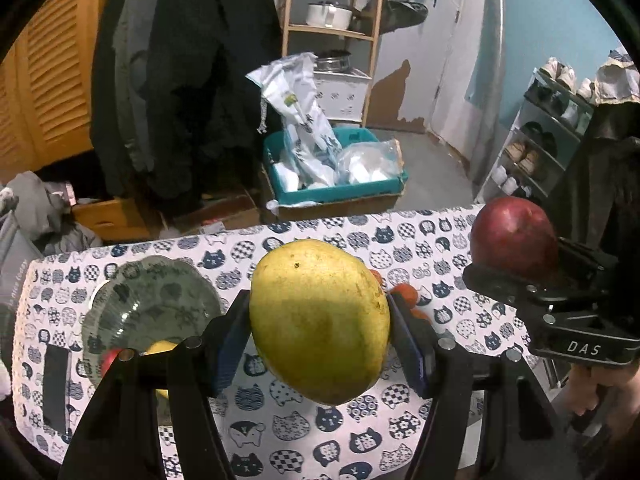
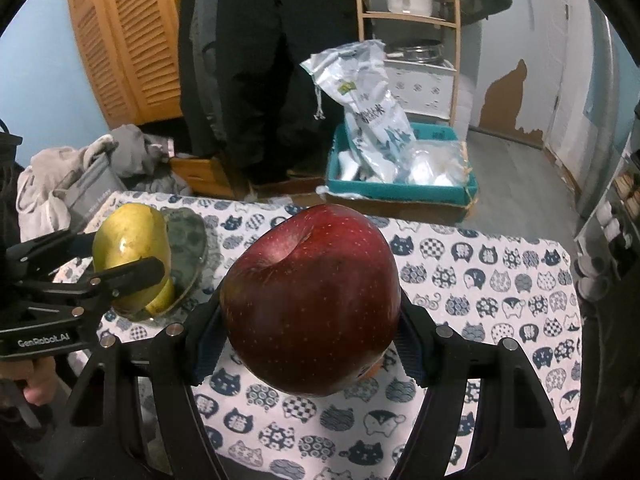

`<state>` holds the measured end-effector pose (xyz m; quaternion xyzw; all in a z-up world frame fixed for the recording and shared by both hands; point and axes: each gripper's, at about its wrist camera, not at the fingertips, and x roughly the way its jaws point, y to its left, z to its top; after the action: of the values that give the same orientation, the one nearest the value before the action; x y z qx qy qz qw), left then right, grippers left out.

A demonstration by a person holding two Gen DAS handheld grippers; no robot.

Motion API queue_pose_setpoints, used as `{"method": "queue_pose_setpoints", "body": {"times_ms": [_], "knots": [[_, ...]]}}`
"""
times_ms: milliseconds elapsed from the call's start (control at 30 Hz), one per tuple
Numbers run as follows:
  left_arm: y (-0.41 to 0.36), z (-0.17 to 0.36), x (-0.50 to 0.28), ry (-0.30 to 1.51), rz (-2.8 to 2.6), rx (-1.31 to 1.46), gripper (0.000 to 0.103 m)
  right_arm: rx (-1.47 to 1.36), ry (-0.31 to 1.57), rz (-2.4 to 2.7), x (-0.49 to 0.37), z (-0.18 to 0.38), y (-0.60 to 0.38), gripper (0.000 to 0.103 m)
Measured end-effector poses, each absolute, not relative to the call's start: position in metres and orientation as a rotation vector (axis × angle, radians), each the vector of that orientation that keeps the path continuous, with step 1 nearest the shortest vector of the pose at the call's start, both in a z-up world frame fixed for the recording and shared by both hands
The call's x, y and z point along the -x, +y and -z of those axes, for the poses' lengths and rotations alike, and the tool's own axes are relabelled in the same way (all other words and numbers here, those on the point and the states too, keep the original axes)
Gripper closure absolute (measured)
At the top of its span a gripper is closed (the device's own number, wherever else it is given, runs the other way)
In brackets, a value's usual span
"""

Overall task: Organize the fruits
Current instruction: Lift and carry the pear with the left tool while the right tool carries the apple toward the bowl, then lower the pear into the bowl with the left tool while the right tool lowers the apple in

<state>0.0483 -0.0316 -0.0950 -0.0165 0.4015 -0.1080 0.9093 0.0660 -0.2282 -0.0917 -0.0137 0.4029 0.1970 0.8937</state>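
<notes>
Two raised tools angled downward, left hand-held gripper (image 1: 320, 332) clamping yellow mango (image 1: 318, 320), right hand-held gripper (image 2: 310, 328) clamping red apple (image 2: 312, 300)

Mango (image 1: 320, 320): yellow-green, greener low on one side, a few small dark specks near the top.
Apple (image 2: 312, 300): deep red, fine pale speckling, darker toward the stem dimple.
Cloth on worktop (image 2: 480, 280): white ground, printed cat heads in navy, some solid, some filled with checks, flowers or waves.
Plate (image 1: 160, 300): grey-green glaze, darker motifs, pale rim.
Small fruits behind the mango (image 1: 406, 294): orange-red; kind not clear, mostly hidden.
Left gripper (image 1: 320, 332): black frame, blue pads, white lettering on body.
Right gripper (image 2: 310, 344): same black and blue.
Crate (image 2: 400, 188): teal.
Louvred door (image 2: 132, 40): orange-brown wood.
Wall (image 1: 560, 40): light blue.
</notes>
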Motion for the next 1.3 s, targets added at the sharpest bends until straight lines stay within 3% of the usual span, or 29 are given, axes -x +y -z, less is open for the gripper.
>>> {"method": "queue_pose_setpoints", "body": {"times_ms": [867,1300], "knots": [[0.087,0.099,-0.05,0.81,0.014,0.132,0.035,0.06,0.831,-0.558,-0.1,0.081,-0.117,0.031],[0.147,0.121,-0.067,0.87,-0.076,0.156,0.035,0.067,0.895,-0.62,-0.129,0.105,-0.046,0.031]]}}
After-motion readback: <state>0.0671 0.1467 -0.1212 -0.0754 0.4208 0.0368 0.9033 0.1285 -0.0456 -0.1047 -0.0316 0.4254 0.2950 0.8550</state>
